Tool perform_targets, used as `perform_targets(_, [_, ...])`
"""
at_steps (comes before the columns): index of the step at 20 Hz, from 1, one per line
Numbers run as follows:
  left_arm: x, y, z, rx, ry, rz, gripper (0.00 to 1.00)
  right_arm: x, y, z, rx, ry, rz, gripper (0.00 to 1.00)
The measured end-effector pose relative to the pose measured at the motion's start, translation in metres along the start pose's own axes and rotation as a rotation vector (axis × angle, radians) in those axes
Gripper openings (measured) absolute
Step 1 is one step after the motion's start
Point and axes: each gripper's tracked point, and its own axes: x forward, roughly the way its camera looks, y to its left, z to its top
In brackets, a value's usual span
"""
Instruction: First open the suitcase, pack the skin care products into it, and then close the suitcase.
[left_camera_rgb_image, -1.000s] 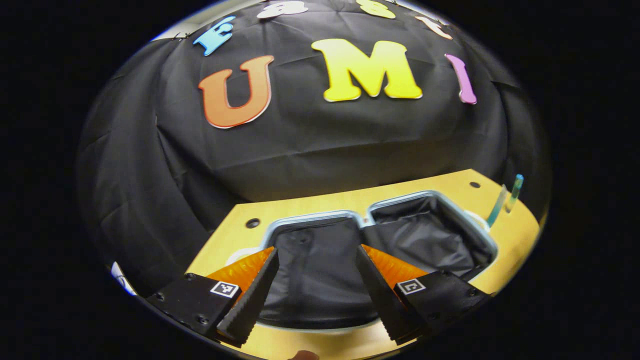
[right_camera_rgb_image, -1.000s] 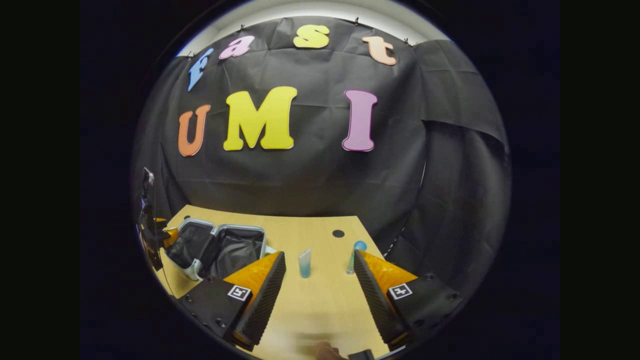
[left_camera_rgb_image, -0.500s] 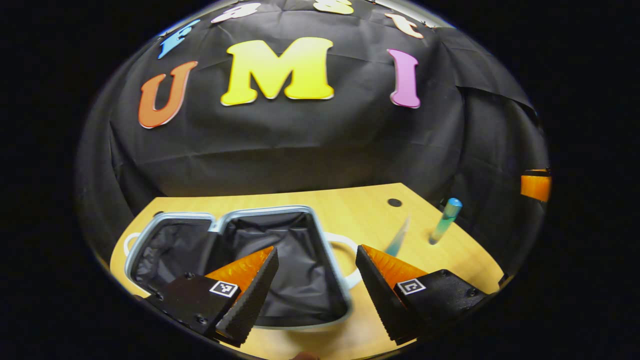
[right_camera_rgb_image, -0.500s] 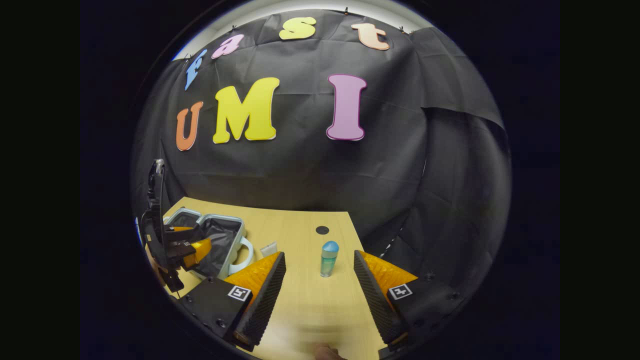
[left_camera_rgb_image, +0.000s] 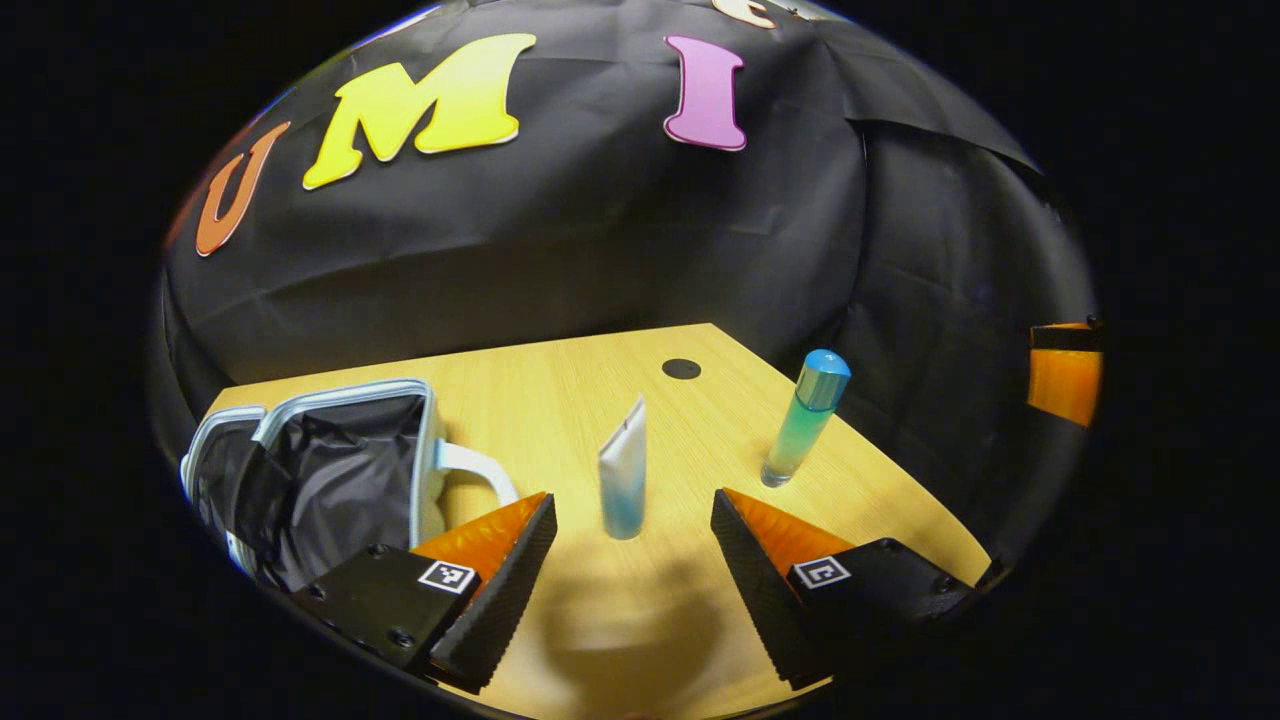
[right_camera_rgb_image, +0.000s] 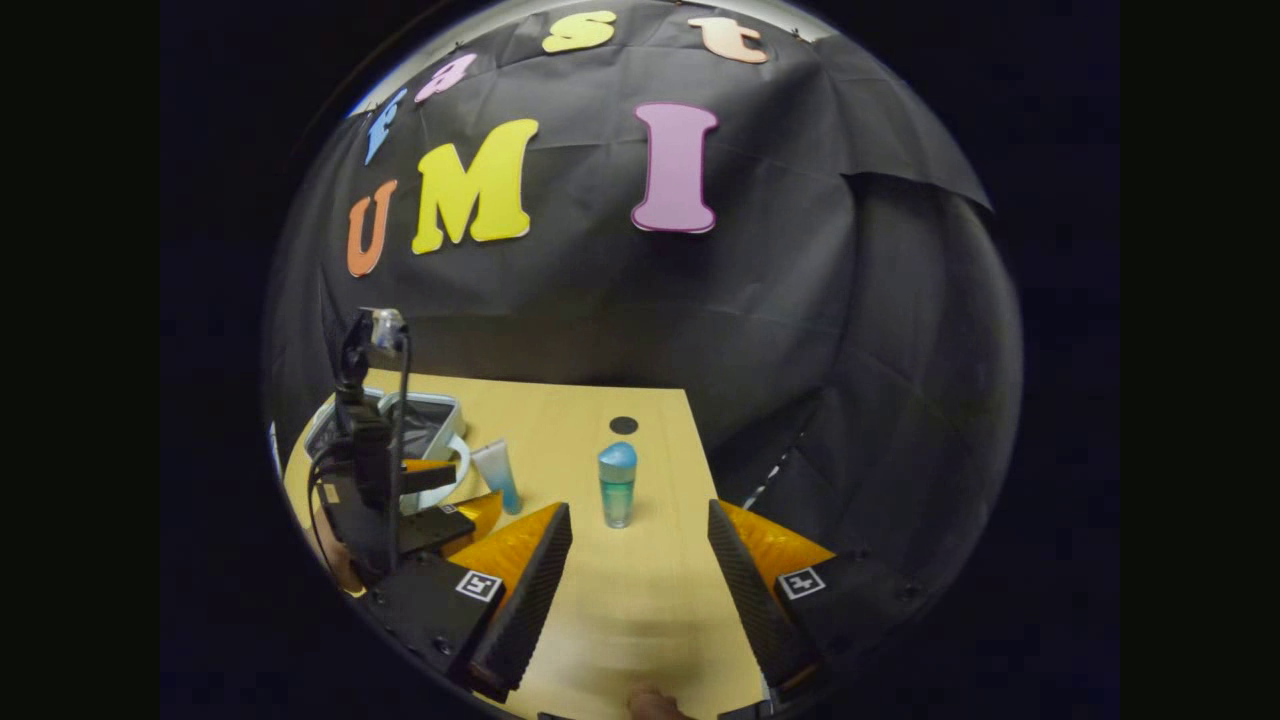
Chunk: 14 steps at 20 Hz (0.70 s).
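Observation:
The small suitcase (left_camera_rgb_image: 330, 470) lies open on the wooden table (left_camera_rgb_image: 560, 400), its black lining showing, at the left of the left gripper view. A white and blue tube (left_camera_rgb_image: 624, 480) stands cap down just ahead of my open left gripper (left_camera_rgb_image: 632, 570), between its fingers' line. A blue-capped bottle (left_camera_rgb_image: 803, 420) stands upright to the right of it. In the right gripper view the bottle (right_camera_rgb_image: 616, 485) stands ahead of my open right gripper (right_camera_rgb_image: 636, 590), with the tube (right_camera_rgb_image: 497, 476) and the suitcase (right_camera_rgb_image: 425, 430) farther left behind the left gripper's body (right_camera_rgb_image: 380, 480).
A round dark hole (left_camera_rgb_image: 681, 368) marks the table near its far corner. The table's right edge (left_camera_rgb_image: 900, 480) runs close to the bottle, with black cloth beyond. The suitcase's white handle (left_camera_rgb_image: 480, 470) sticks out toward the tube.
My left gripper has swung right, away from over the open suitcase, and now faces the tube. My right gripper has turned slightly, bringing the bottle between its fingers' line.

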Motion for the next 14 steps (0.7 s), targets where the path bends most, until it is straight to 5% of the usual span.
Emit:
perform_targets(3, [0.031,-0.004,-0.012,-0.008,0.027,0.018,0.98,0.003,-0.013,-0.013,0.006,0.024,-0.027,0.81])
perform_targets(14, [0.079,0.008,-0.036,-0.04,0.054,0.084,0.49,0.033,-0.022,-0.042,-0.006,0.101,-0.021,0.81])
